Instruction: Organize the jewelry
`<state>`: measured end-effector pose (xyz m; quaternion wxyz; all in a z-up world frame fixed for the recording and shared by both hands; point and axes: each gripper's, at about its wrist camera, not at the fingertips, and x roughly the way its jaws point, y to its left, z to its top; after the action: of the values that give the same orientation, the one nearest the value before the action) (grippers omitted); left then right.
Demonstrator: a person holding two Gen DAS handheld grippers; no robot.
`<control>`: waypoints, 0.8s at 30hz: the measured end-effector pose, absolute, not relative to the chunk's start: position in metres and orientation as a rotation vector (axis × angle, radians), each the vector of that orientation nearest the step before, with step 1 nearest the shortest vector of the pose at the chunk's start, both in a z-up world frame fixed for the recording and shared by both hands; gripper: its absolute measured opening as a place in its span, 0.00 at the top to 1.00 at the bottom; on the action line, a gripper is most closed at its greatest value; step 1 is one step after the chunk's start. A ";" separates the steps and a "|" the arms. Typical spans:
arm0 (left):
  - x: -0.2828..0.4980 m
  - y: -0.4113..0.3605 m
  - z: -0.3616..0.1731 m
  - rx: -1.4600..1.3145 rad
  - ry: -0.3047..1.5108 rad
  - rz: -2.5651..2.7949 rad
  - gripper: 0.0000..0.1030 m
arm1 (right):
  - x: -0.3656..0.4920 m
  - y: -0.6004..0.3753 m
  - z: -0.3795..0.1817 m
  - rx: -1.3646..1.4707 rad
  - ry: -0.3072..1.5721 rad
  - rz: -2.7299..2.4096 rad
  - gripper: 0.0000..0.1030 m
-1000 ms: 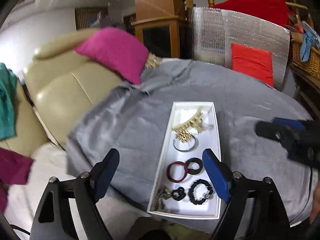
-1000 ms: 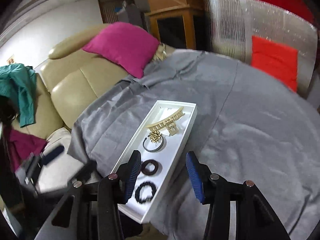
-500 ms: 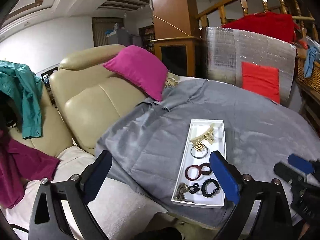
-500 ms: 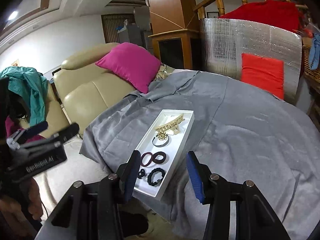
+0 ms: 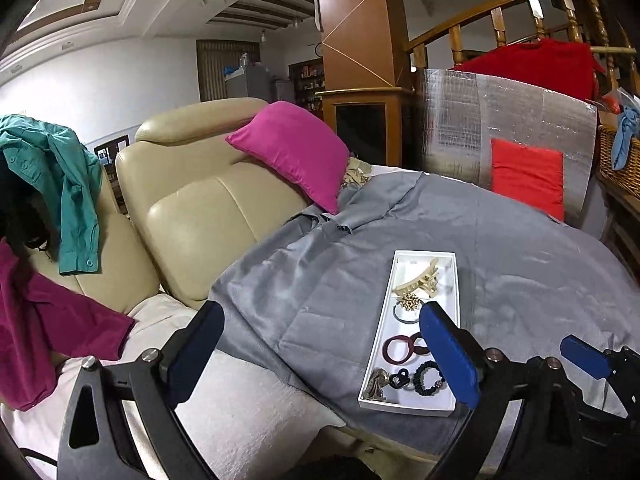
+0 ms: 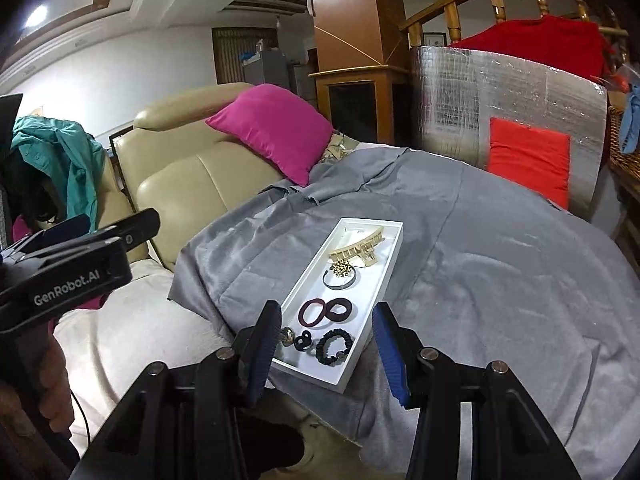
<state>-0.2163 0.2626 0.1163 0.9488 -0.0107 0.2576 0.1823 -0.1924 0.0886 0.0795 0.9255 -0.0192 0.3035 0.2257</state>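
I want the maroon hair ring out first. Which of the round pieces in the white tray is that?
The maroon ring, mid-tray, touching the dark brown ring. The black beaded bracelet lies nearer the front end; the grey bangle lies farther back.

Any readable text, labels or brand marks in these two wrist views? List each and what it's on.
"GenRobot.AI": white lettering on the black body of the left gripper, seen in the right wrist view.
Small framed picture on the far wall by the wooden railing: too small to read.
White rectangular jewelry tray and its pieces: no lettering visible.
Nothing else readable in either view.

Beige leather sofa [image 5: 192, 208], white wall [image 5: 100, 92], wooden banister [image 5: 500, 8]
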 end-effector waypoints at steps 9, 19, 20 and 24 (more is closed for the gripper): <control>-0.219 0.264 0.117 -0.026 0.522 0.369 0.05 | -0.194 0.092 0.082 -0.037 0.610 0.466 0.50; -0.222 0.262 0.119 -0.017 0.521 0.361 0.05 | -0.194 0.092 0.083 -0.027 0.604 0.466 0.50; -0.223 0.262 0.119 -0.016 0.521 0.361 0.05 | -0.194 0.092 0.084 -0.026 0.603 0.466 0.50; -0.224 0.262 0.120 -0.012 0.521 0.357 0.05 | -0.194 0.092 0.085 -0.024 0.598 0.465 0.50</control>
<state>-0.2236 0.2619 0.1197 0.9505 -0.0057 0.2561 0.1757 -0.1942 0.0916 0.0845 0.9290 -0.0118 0.2919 0.2271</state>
